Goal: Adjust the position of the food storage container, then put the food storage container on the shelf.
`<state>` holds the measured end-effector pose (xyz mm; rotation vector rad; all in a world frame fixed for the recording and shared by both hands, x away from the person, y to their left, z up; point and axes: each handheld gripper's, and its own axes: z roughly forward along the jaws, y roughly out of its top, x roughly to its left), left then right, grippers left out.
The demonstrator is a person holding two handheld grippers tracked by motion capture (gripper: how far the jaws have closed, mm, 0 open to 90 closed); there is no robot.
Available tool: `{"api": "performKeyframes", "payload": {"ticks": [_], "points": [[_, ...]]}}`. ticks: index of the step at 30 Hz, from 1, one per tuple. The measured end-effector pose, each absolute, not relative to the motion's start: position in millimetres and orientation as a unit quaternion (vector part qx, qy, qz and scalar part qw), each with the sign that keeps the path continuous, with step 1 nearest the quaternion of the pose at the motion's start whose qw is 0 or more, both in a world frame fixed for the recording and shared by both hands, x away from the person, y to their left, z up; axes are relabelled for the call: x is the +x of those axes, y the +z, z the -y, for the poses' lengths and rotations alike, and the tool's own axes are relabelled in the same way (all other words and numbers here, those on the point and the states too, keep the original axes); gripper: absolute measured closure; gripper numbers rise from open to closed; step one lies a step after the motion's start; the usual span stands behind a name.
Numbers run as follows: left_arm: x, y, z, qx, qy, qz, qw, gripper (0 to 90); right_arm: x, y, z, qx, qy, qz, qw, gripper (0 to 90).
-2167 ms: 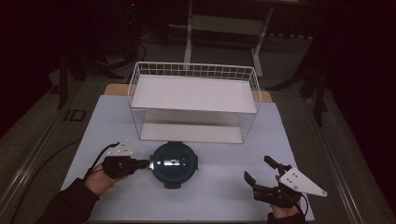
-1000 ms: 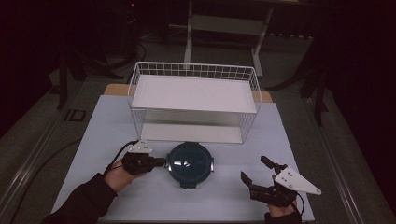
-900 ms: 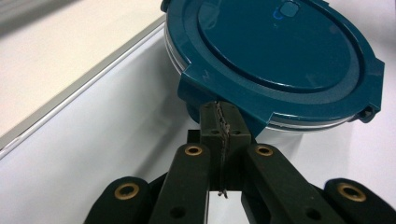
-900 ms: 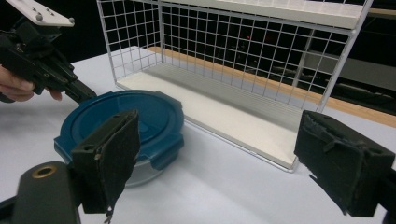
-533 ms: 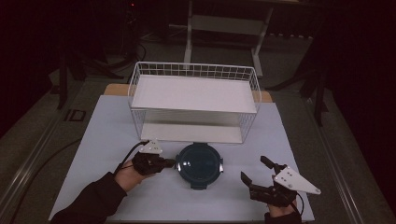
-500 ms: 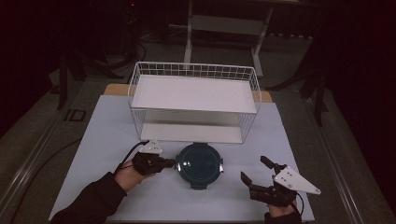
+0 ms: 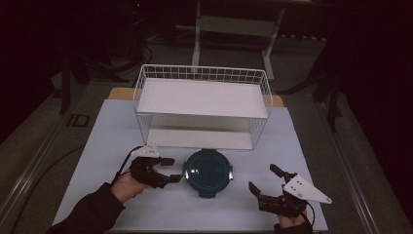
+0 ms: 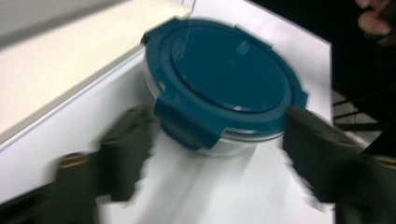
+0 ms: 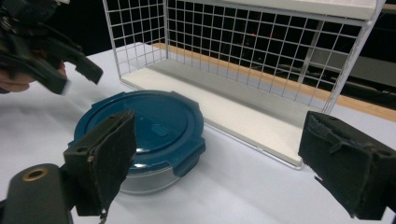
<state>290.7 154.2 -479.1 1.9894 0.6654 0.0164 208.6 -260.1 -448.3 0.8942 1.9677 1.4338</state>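
Observation:
A round glass container with a dark teal clip lid [image 7: 208,171] [image 8: 224,84] [image 9: 144,126] sits on the white table in front of the wire rack. My left gripper [image 7: 174,169] [image 8: 217,135] lies just left of it. Its jaws have just been opening and stand apart, with the lid's near clasp between them and untouched. At the table's front right, my right gripper [image 7: 263,178] [image 9: 224,154] rests open, pointing at the container from a short way off with nothing between its pads.
A white wire rack [image 7: 202,97] [image 9: 233,46] with an upper and a lower shelf board stands behind the container. The white tabletop [image 7: 122,131] ends close to both hands at the front. Dark floor and stand legs surround it.
The container slid to the right with my left gripper shut at its left rim. Now it lies still, and the left jaws have let go and spread. The right gripper has not moved.

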Motion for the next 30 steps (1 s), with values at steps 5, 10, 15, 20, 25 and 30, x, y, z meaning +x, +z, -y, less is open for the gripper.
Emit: {"api": "performKeyframes", "payload": {"ticks": [5, 10, 15, 20, 25, 30], "points": [[285, -465, -157, 0.802, 0.001, -0.285, 0.524, 1.4, 208, -448, 257, 0.33, 0.533, -0.729, 0.274, 11.1], [283, -454, -155, 0.783, 0.004, -0.295, 0.547, 1.2, 209, -441, 255, 0.328, 0.54, -0.72, 0.287, 11.1], [285, -448, -146, 0.791, 0.005, -0.303, 0.532, 1.2, 214, -437, 251, 0.327, 0.538, -0.715, 0.305, 11.1], [290, -450, -141, 0.789, 0.004, -0.317, 0.526, 1.2, 220, -436, 247, 0.333, 0.539, -0.713, 0.299, 15.0], [295, -453, -139, 0.782, -0.012, -0.335, 0.526, 1.3, 222, -432, 245, 0.336, 0.55, -0.702, 0.302, 18.8], [305, -462, -133, 0.773, -0.028, -0.37, 0.515, 1.4, 226, -431, 237, 0.34, 0.541, -0.712, 0.291, 21.8]]}}
